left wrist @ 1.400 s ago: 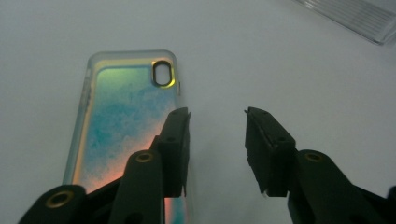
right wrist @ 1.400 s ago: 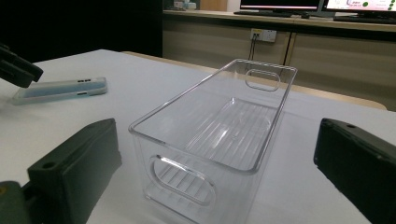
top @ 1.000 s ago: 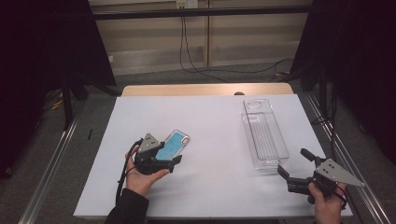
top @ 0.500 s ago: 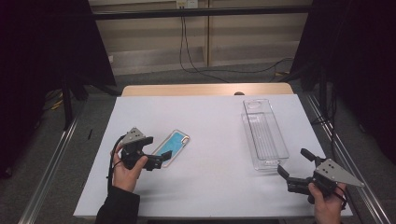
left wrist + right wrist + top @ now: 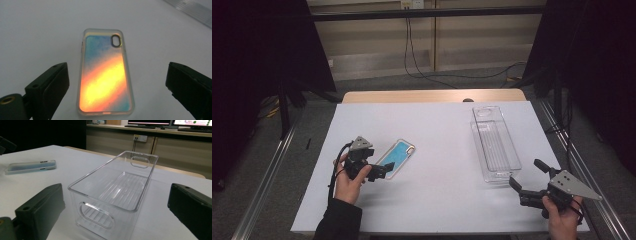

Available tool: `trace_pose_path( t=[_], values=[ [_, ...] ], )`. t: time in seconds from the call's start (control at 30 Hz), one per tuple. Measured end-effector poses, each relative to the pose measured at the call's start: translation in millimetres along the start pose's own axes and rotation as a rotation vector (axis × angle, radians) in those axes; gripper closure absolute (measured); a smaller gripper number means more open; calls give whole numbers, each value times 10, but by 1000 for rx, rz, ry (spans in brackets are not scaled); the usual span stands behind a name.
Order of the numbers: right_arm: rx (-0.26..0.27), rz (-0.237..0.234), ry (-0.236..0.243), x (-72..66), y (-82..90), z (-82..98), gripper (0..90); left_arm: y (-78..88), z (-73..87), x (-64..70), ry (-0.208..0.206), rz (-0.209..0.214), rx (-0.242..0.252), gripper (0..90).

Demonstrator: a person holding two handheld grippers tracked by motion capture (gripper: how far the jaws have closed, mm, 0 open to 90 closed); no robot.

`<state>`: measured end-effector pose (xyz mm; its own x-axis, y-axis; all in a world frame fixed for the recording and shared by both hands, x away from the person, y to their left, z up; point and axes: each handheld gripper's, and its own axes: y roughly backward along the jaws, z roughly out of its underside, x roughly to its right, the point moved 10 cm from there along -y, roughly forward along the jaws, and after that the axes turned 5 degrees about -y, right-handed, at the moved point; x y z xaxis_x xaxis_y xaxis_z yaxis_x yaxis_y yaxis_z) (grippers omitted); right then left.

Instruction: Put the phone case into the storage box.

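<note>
Phone case (image 5: 105,75) lies flat between the left gripper's (image 5: 384,171) spread jaws, nothing pinching it; right gripper (image 5: 527,180), also spread wide, faces the clear bin (image 5: 112,192) just ahead.

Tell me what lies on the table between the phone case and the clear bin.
Nothing: the high view shows bare white table between the phone case and the clear bin.

In the left gripper view the lower edge cuts off the near end of the phone case (image 5: 105,75) and the bases of both jaws. In the right gripper view the clear bin (image 5: 112,192) loses its near bottom corner at the lower edge. In the high view the case's near end is hidden behind the left tongs (image 5: 384,171).
</note>
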<state>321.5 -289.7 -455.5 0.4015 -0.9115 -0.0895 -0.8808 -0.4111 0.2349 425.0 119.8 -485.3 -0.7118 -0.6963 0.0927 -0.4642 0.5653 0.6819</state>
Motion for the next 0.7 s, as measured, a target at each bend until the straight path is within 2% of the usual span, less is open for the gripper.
trace_pose_path(
  t=[0.03, 0.13, 0.23, 0.3, 0.43, 0.5, 0.57, 0.7],
  values=[
    [-1, -2, 4, 2, 0, 0, 0, -14, 23, -10, 1, 4, -17, 51],
    [-5, -3, 6, -1, -2, 6, 0, -67, 56, -32, -18, -23, -41, 51],
    [-6, -4, 7, -4, -3, 6, 0, -105, 41, -20, -22, -16, -53, 52],
    [-4, -3, 8, -3, -3, 6, 0, -135, -2, -1, -33, 1, -39, 51],
    [-8, -6, 8, -6, -2, 10, 0, -175, -8, -6, -46, -2, -86, 51],
    [-11, -6, 7, -8, -5, 13, 0, -177, -29, -10, -32, 11, -83, 51],
    [-10, -9, 7, -13, -5, 11, 0, -183, -17, -47, -34, -10, -111, 51],
    [-8, -6, 7, -10, -5, 11, 0, -209, -37, -68, -19, 7, -109, 51]
  ],
)
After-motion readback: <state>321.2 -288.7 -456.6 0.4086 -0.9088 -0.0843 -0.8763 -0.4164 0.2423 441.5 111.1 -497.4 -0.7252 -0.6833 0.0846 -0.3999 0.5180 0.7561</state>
